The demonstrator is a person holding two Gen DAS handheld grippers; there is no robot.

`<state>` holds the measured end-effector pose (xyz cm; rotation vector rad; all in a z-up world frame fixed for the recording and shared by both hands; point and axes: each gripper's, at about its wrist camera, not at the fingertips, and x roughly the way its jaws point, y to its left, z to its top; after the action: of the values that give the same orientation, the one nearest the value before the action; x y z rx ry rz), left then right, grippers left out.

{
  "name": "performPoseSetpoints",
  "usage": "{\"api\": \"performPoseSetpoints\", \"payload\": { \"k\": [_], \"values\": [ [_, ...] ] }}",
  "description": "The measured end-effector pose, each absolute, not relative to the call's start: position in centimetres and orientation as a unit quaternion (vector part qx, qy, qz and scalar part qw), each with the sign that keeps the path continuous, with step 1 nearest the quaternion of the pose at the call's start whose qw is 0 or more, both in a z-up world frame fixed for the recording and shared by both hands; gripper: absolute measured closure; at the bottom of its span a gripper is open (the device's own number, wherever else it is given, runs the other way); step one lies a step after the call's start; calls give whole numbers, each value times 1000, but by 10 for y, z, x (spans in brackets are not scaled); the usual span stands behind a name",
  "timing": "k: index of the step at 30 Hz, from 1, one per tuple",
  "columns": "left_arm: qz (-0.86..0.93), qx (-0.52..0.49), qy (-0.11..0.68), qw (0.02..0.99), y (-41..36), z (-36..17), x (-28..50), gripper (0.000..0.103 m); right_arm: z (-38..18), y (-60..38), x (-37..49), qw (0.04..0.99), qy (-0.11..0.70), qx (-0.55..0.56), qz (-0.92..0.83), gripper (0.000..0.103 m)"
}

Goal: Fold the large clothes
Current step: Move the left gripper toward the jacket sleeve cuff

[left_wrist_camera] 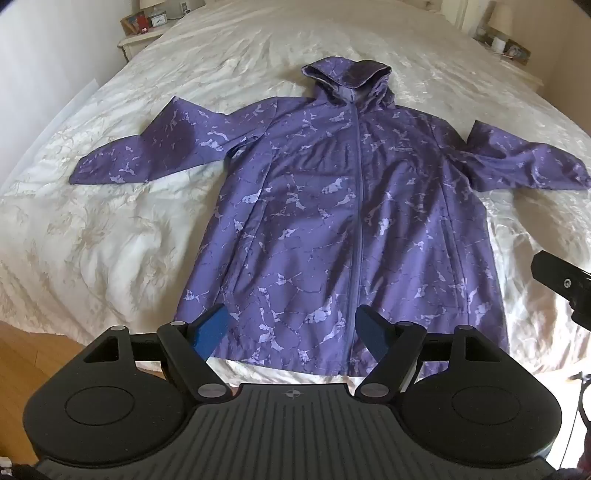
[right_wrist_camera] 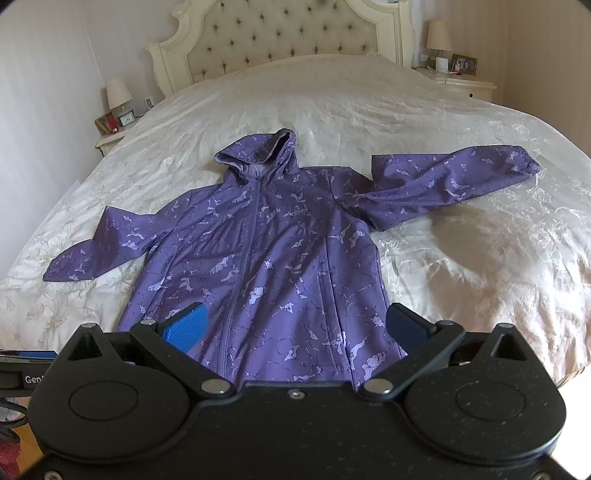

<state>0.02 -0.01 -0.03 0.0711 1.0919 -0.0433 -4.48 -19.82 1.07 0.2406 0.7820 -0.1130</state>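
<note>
A purple hooded jacket (left_wrist_camera: 332, 206) with a pale marbled print lies flat on the bed, front up and zipped, hood toward the headboard, both sleeves spread out to the sides. My left gripper (left_wrist_camera: 291, 332) hovers open above the jacket's hem, nothing between its blue pads. In the right wrist view the same jacket (right_wrist_camera: 273, 251) fills the middle. My right gripper (right_wrist_camera: 295, 328) stands wide open over the lower hem, apart from the cloth. A black part of the right gripper (left_wrist_camera: 561, 284) shows at the right edge of the left wrist view.
The bed (right_wrist_camera: 369, 96) has a cream embroidered cover and a tufted headboard (right_wrist_camera: 280, 33). Nightstands with lamps stand at the left (right_wrist_camera: 114, 136) and right (right_wrist_camera: 461, 85). Wooden floor (left_wrist_camera: 29, 354) shows by the bed's near corner.
</note>
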Motion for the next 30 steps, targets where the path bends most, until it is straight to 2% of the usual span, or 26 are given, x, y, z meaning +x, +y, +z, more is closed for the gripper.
{"api": "performPoseSetpoints", "payload": {
  "k": [18,30],
  "values": [
    [-19,38,513,857,5,-3,0,29,9,-198,-42,916,379,121,-54,1],
    [-19,-13,476,879,20,13,10,29,22,-208,-34,941,302,153,-23,1]
  ]
}}
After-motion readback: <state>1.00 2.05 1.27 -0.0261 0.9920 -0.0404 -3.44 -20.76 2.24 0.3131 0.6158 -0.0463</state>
